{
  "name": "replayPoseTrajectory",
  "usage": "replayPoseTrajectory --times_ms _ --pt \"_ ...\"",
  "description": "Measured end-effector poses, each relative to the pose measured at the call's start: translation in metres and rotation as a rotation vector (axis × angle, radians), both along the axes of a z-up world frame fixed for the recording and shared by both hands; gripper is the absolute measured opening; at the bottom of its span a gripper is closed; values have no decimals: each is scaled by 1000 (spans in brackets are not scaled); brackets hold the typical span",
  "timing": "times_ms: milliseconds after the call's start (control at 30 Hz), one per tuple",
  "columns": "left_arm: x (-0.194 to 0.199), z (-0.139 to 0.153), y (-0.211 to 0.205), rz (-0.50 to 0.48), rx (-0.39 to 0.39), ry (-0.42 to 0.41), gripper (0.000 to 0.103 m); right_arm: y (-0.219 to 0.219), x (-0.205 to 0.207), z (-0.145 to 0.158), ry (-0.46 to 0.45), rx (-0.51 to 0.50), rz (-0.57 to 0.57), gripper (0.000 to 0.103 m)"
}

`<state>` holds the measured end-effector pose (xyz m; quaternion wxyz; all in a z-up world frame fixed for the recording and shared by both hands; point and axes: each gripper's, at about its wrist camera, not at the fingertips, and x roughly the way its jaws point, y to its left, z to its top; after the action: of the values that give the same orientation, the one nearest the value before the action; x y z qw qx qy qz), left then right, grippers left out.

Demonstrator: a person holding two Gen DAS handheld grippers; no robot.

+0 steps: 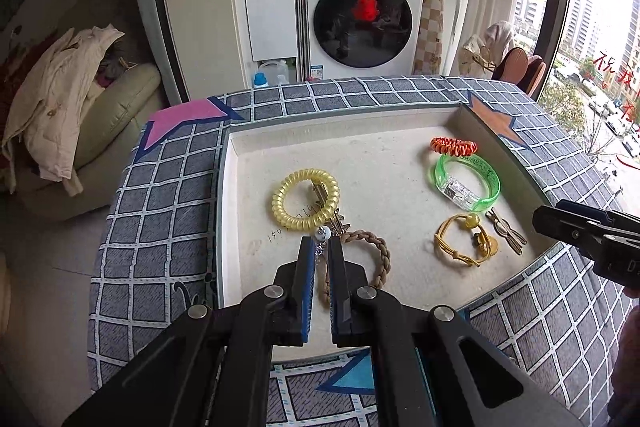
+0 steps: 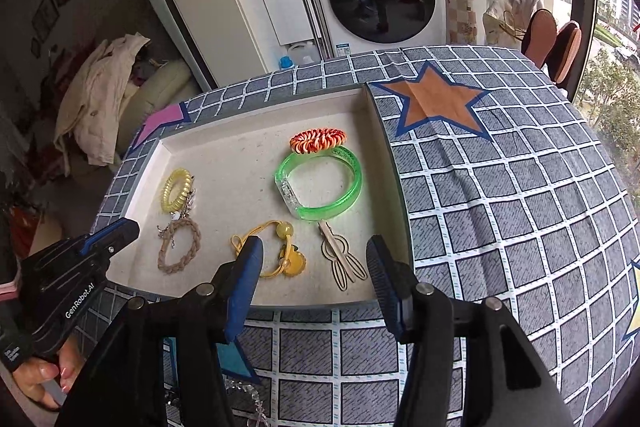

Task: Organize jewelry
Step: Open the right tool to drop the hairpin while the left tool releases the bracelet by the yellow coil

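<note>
On the checked tablecloth (image 2: 500, 187) sits a shallow pale tray (image 2: 384, 147) holding the jewelry. At its left side a yellow coil bracelet (image 1: 305, 199) lies just beyond a braided brown bracelet (image 1: 374, 251), with a small silvery charm piece (image 1: 322, 235) between them. The left gripper (image 1: 320, 259) hangs low over this spot, jaws nearly together with a thin gap, its tips at either side of the charm piece; whether they actually pinch it I cannot tell. Toward the right side, a red-and-orange coil tie (image 2: 318, 140) touches the far rim of a green translucent bangle (image 2: 320, 183). Nearer lie a yellow cord bracelet (image 2: 272, 251) with a bead and a wooden hair clip (image 2: 343, 259), side by side but apart. The right gripper (image 2: 316, 267) hovers above the tray's near edge, jaws spread wide and holding nothing.
</note>
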<state>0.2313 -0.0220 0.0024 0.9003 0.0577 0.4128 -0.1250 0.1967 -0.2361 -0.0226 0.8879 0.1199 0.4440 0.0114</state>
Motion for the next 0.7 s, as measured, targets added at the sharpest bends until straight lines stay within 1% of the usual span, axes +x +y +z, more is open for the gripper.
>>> replayPoseTrajectory --times_ms 267,633,700 --pt "-15 11 10 10 -17 3 26 11 -18 10 -15 10 22 59" --pt "-38 18 29 32 -38 17 26 22 -46 15 -34 7 41 70" --pt "-41 18 30 28 -43 22 26 23 -50 16 -37 13 42 75"
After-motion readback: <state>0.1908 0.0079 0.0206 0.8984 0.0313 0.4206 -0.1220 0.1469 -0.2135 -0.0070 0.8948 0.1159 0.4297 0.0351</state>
